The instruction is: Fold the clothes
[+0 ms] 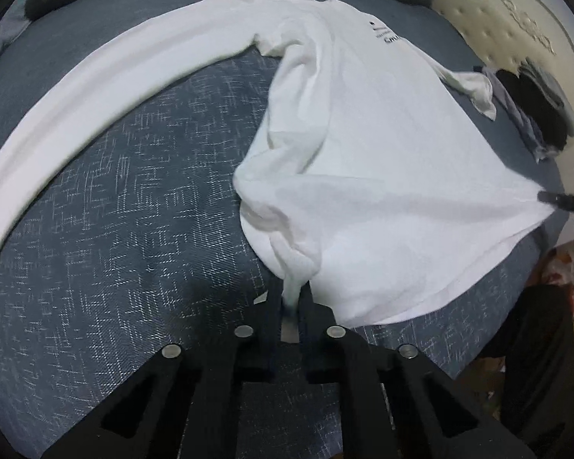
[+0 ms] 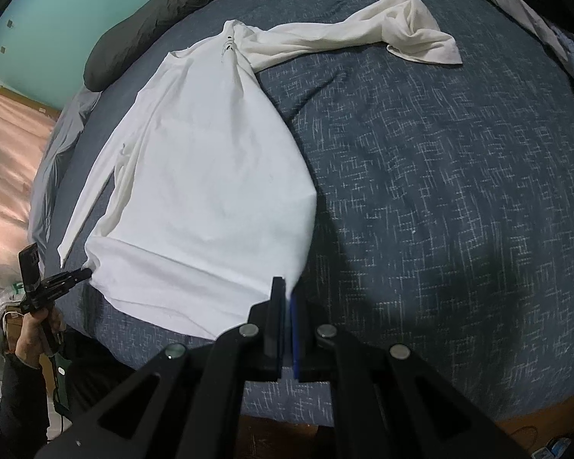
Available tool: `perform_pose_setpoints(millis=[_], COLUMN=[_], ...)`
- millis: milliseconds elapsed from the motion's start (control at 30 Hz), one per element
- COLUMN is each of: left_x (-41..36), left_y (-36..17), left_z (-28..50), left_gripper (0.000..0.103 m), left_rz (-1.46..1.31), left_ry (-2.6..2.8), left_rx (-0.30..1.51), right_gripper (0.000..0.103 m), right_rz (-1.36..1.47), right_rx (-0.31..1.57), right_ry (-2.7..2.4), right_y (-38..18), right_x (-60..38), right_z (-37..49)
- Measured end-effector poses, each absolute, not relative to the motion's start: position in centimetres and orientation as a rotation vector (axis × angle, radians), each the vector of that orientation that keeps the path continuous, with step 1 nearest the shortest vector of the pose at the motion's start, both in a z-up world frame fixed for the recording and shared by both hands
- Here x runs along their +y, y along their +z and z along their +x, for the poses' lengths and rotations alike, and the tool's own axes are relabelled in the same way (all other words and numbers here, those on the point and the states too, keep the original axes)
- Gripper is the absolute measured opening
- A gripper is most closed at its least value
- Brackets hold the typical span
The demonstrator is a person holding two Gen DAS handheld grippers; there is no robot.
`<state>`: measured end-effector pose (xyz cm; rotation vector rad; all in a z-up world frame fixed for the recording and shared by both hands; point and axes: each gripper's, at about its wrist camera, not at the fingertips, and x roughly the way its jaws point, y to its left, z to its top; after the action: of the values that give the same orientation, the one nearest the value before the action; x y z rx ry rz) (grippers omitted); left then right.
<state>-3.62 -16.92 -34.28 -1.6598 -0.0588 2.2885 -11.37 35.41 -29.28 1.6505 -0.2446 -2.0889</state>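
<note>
two corners of shirt (image 1: 382, 176) pinched at hem: left gripper (image 1: 291, 298) clamped on bunched corner, right gripper (image 2: 287, 298) clamped on opposite corner, body flat on bed (image 2: 440, 172). thin bite on right, so could slip under pull. long sleeve (image 1: 95, 88) trailing far across bed, likely to drag or twist. other sleeve (image 2: 363, 34) crumpled, likely to fold in creased.

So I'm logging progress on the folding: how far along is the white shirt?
Early. Done: the white shirt is spread flat on the blue bedcover. In hand: the left gripper and right gripper each pinch a hem corner. Left: both sleeves lie outstretched, one long sleeve unfolded, and no body fold shows.
</note>
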Motion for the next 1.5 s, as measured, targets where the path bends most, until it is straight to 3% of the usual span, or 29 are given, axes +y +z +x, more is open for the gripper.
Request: perform_pose_setpoints(millis=[467,867,1100,1133,1200,1233,1500], left_x=[-20.1,-23.7,-24.1,-24.3,-24.6,-24.6,-24.5], left_y=[-25.6,-28.5,-28.8,-28.8,-29.0,-29.1,-29.0], left_z=[1.3,0.8,0.3,0.3,0.4,0.3,0.2], left_gripper=[0.004,0.004,0.004,0.004,0.004,0.004,0.004], left_rz=[-1.494,-1.633,-1.624,-1.625,-1.63,-1.632,-1.639], left_ry=[2.424,2.467,2.474,2.475,2.478,2.478,2.475], left_rx=[-0.096,-0.195,-0.22,-0.225,-0.235,-0.24,-0.24], right_gripper=[0.002,0.005,0.006,0.008,0.025,0.038,0.039], right_rz=[1.481,1.554,1.61,1.606,1.598,1.593,1.656], right_rx=[-0.213,-0.075,-0.12,-0.148,-0.201,-0.228,-0.238], right_ry=[-2.067,-1.855,-1.88,-1.896,-1.921,-1.933,-2.018], right_y=[-24.0,-28.7,-30.0,-29.9,-29.6,-29.5,-30.5], right_x=[34.2,25.3,26.4,27.0,28.2,28.8,30.2], right_z=[-9.9,-8.0,-9.1,-9.5,-10.1,-10.4,-10.8])
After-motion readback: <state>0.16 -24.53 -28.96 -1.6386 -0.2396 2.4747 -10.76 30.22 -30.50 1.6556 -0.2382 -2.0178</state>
